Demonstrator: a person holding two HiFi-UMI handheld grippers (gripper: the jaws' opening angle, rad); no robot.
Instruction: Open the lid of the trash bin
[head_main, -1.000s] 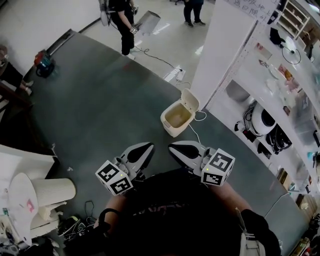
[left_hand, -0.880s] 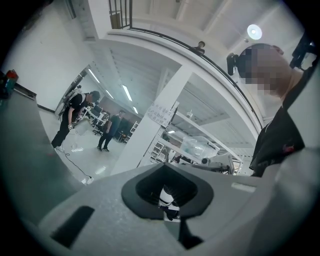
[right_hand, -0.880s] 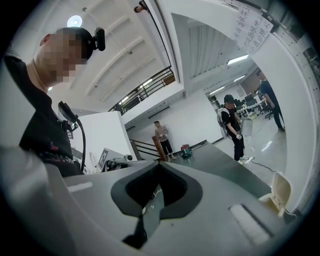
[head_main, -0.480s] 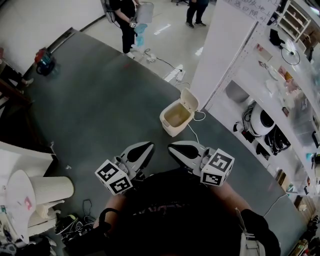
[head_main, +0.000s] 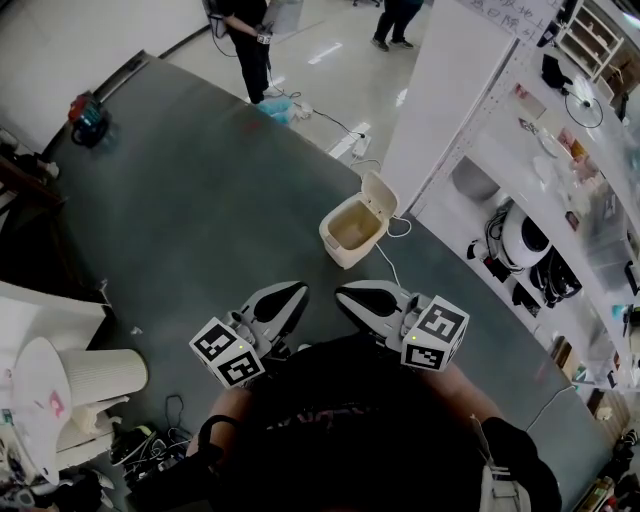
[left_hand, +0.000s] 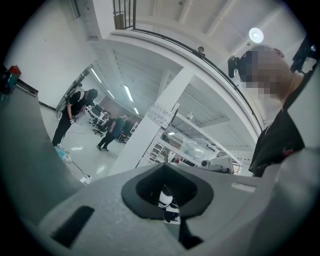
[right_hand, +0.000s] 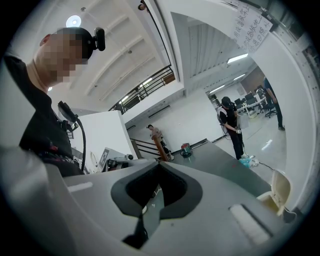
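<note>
Right gripper (head_main: 350, 296), jaws pinched together on nothing just like the left gripper (head_main: 292, 294), sits slightly nearer the trash bin (head_main: 345, 240) dead ahead, its lid (head_main: 381, 197) already tipped up.

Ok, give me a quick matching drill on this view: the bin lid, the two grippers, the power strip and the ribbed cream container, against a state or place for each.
Things:
1. bin lid
2. left gripper and right gripper
3. power strip
4. ribbed cream container

States or places:
A. lying on its side
B. tipped up, open
C. on the pale floor, off the grey mat
D. jaws together, nothing held

Pairs: 1-B, 2-D, 3-C, 4-A
</note>
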